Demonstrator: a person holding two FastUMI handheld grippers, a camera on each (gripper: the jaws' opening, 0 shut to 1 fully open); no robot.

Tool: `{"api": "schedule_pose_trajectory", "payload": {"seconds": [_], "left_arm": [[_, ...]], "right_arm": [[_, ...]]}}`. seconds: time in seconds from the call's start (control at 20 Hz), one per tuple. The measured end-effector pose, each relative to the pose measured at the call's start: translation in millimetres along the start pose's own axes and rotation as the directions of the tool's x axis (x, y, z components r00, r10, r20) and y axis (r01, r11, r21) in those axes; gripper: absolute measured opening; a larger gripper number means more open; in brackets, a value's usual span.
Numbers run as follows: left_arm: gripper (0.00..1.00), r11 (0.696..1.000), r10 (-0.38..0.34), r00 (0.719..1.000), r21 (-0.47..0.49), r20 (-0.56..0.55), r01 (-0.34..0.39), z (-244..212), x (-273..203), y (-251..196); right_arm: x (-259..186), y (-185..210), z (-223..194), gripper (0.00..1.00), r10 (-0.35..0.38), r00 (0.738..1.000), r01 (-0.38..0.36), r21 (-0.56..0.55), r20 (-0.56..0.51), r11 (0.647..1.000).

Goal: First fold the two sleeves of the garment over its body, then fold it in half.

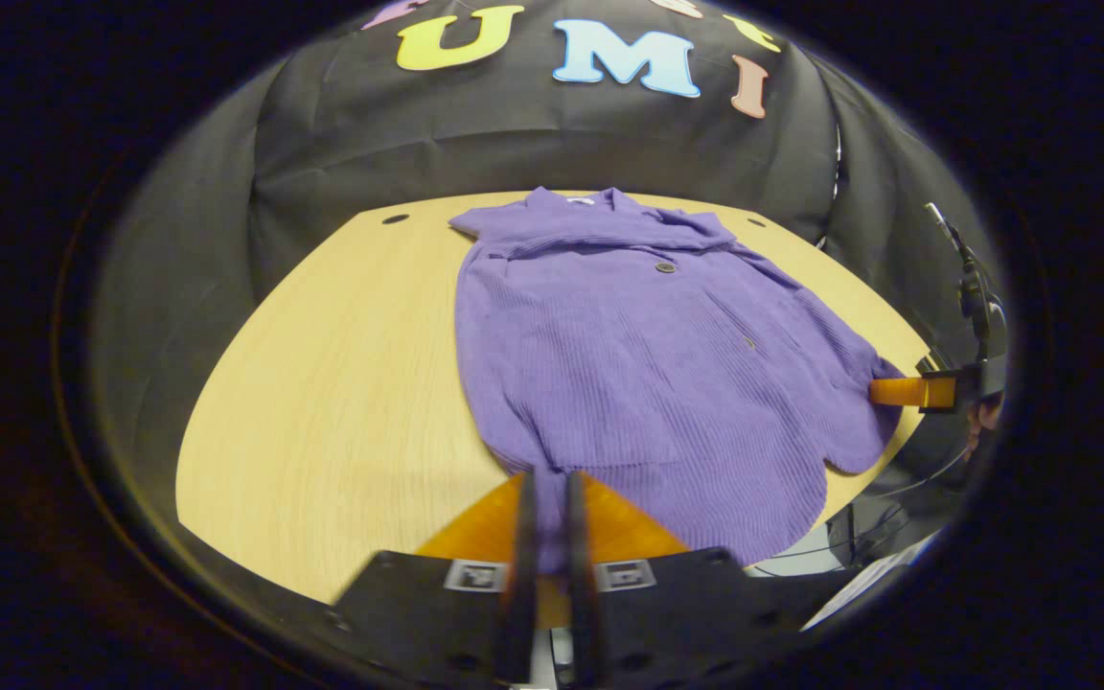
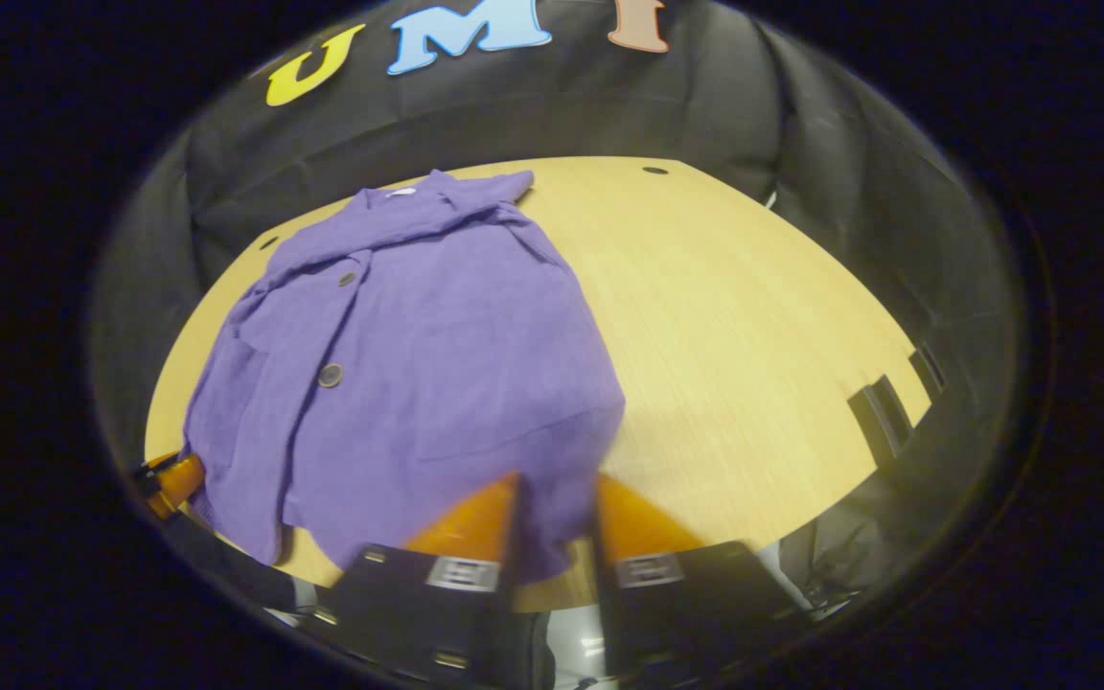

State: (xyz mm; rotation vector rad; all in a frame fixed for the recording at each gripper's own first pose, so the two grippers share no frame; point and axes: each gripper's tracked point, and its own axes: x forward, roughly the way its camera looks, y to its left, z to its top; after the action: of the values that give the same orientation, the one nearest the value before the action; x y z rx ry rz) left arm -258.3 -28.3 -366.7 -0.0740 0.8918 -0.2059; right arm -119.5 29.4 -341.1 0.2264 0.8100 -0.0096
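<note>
1. Fingers of the left gripper (image 1: 550,498) rise from the bottom centre of the left gripper view, drawn close together with a strip of purple knit pinched between them — the claw is clenched on the hem of the garment (image 1: 638,364).
2. Above those fingers, the garment, a ribbed purple cardigan with dark buttons, lies on the wooden table (image 1: 322,383). It fills the middle and right of the frame, with its collar at the upper centre near the table's far edge and its hem toward the bottom.
3. At the far right edge of the left gripper view, the right gripper (image 1: 911,391) touches the garment's lower right corner.
4. In the right gripper view, the right gripper (image 2: 557,517) rises from the bottom centre with purple fabric between its two fingers, so it too is grasping the garment (image 2: 418,355) at the hem.
5. Here the garment covers the left half of the table (image 2: 753,316) — its collar sits at the upper left.
6. At the lower left edge, the left gripper (image 2: 169,484) sits against the garment's corner.
</note>
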Motion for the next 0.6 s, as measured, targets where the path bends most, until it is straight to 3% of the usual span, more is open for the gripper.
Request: {"api": "schedule_pose_trajectory", "payload": {"seconds": [0.05,0.2,0.25,0.3,0.6], "left_arm": [[0.09,0.999,-0.032,0.999,-0.008,-0.01,0.032,1.7,-2.0,-7.9],[0.08,0.994,-0.095,0.995,-0.048,0.013,0.095,19.1,-10.9,-20.5],[0.08,0.993,-0.108,0.993,-0.044,0.037,0.109,28.5,-17.0,-23.8],[0.08,0.991,-0.127,0.99,-0.045,0.062,0.13,38.7,-24.4,-29.2],[0.08,0.958,-0.205,0.964,-0.166,0.17,0.233,108.6,-45.5,-47.1]], "right_arm": [[-2.6,1.5,1.5,0.11,0.011,1.0,-0.01,0.028,-0.007,1.0],[-13.4,9.0,14.8,0.11,0.056,0.998,-0.059,0.145,0.026,0.988],[-20.5,14.4,22.9,0.04,0.088,0.995,-0.094,0.183,0.044,0.979],[-27.2,16.3,33.7,0.04,0.11,0.991,-0.123,0.209,0.075,0.97],[-56.2,30.3,102.6,0.04,0.177,0.962,-0.218,0.195,0.207,0.956]]}}
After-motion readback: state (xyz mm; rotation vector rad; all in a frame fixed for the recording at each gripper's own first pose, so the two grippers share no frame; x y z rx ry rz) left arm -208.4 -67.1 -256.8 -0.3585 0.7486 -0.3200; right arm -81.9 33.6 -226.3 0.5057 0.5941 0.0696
